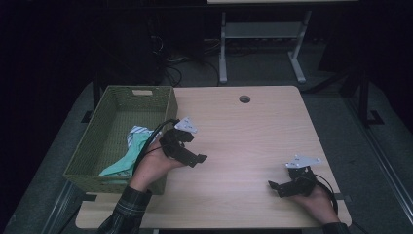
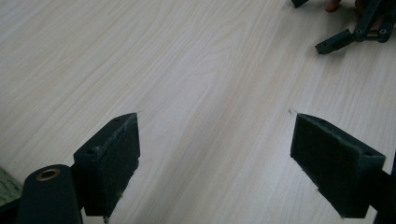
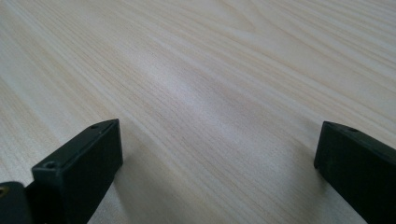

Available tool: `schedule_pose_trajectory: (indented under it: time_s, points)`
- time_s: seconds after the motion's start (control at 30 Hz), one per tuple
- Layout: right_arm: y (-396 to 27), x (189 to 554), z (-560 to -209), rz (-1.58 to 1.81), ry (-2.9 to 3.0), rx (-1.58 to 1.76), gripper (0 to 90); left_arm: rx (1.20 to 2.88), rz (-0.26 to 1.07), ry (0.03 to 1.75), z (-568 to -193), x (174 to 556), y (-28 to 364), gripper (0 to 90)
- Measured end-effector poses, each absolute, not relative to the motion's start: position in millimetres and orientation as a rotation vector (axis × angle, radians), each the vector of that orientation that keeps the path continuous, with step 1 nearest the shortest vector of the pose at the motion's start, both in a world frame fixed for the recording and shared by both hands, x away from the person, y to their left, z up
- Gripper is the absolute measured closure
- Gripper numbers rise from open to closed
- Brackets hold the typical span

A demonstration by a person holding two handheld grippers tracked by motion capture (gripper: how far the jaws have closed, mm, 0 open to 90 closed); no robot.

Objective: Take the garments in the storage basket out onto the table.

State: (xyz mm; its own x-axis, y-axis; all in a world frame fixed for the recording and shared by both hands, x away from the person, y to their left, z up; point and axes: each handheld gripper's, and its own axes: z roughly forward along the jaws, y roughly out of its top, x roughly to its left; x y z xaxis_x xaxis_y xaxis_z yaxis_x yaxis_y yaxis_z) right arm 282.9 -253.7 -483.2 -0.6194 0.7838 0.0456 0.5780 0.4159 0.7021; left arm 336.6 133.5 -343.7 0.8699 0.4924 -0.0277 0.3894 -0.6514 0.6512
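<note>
My left gripper (image 1: 195, 155) hovers just right of a green woven basket (image 1: 109, 141), pointing toward the table's middle; in the left gripper view its jaws stand wide apart over bare wood, left gripper (image 2: 215, 158) open and empty. My right gripper (image 1: 275, 187) rests low near the front right of the table, pointing left; the right gripper view shows the right gripper (image 3: 219, 163) open with only wood grain between its jaws. Inside the basket lies crumpled cloth (image 1: 127, 158), mint green with a striped white piece. The right gripper's jaw tips (image 2: 345, 39) appear far off in the left gripper view.
The light wooden table (image 1: 243, 136) has a round cable hole (image 1: 244, 99) near its back edge. The basket takes up the table's left edge. Behind the table stand a white desk frame (image 1: 263, 44) and cables on a dark floor.
</note>
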Motion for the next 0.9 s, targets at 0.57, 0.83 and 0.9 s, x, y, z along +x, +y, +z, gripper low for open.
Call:
schedule_pose_trajectory:
  time_s: [0.57, 0.83, 0.9]
  points:
    - [-254, 283, -483, 1.006, 2.385, 1.187, 0.6, 2.337, 0.238, 0.697, -336, 340, 163, 15.6]
    - [-254, 283, -483, 1.006, 2.385, 1.187, 0.6, 2.318, 0.261, 0.725, -330, 339, 175, 15.6]
    - [-254, 283, -483, 1.006, 2.385, 1.187, 0.6, 2.315, 0.271, 0.727, -329, 339, 179, 15.6]
